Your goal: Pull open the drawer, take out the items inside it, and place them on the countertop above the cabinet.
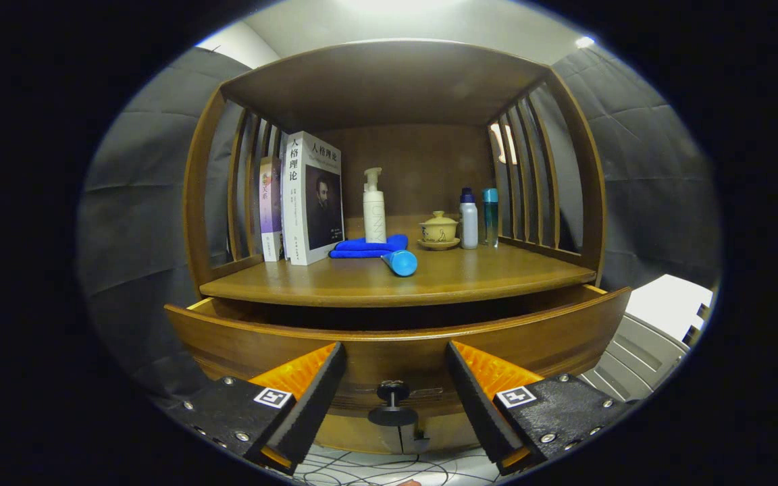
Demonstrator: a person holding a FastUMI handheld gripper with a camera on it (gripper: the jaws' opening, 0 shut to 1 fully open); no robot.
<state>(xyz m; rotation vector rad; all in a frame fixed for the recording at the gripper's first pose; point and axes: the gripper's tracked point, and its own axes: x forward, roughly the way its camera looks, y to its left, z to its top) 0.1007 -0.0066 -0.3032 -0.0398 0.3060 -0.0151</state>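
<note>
Gripper view shows the gripper (394,378) low in the frame, its jaws spread wide and holding nothing, with the dark knob (393,391) between them. The drawer (240,341) across the middle stands pulled partly out beneath the surface (483,277). On that surface sit books (311,196), a pump bottle (374,209), a blue cloth (362,247), a blue cylinder (400,262), a lidded cup (439,229) and two bottles (478,217).

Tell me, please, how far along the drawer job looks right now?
Done: the drawer is pulled partly out below the countertop. In hand: nothing; the gripper is open, its fingers either side of the drawer knob. Left: the drawer's inside is hidden, so its items are yet to be lifted out.
</note>
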